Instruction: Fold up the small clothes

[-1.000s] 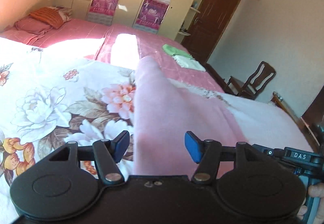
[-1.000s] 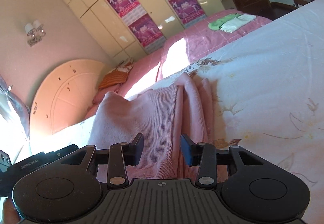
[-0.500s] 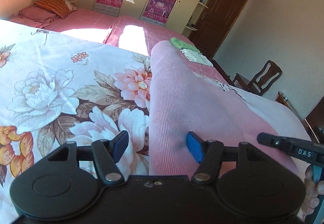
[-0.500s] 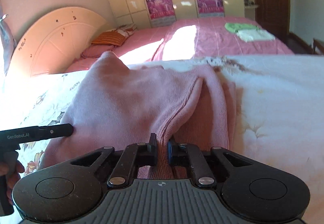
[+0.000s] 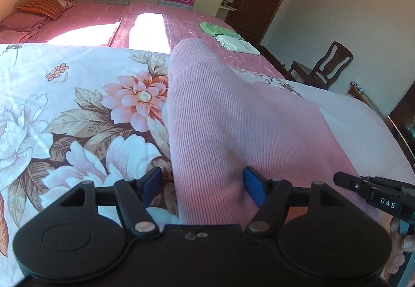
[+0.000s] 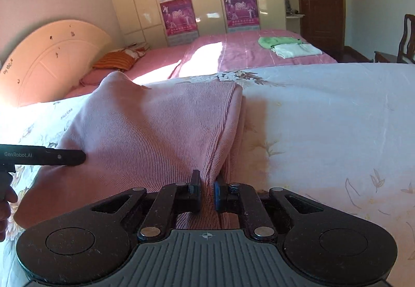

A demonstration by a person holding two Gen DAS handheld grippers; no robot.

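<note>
Honestly, right gripper is clamped on the pink knit's near edge on the floral quilt, left gripper gaping and just widened, so lifting one-sided probably skews the fold.

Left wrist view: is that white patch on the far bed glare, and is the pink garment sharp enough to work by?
Left wrist view: the sunlit patch on the pink bed is blown out white; the pink garment shows its ribbing, softer near the fingers. Right wrist view: the same patch glares, the garment's weave reads clearly.
</note>
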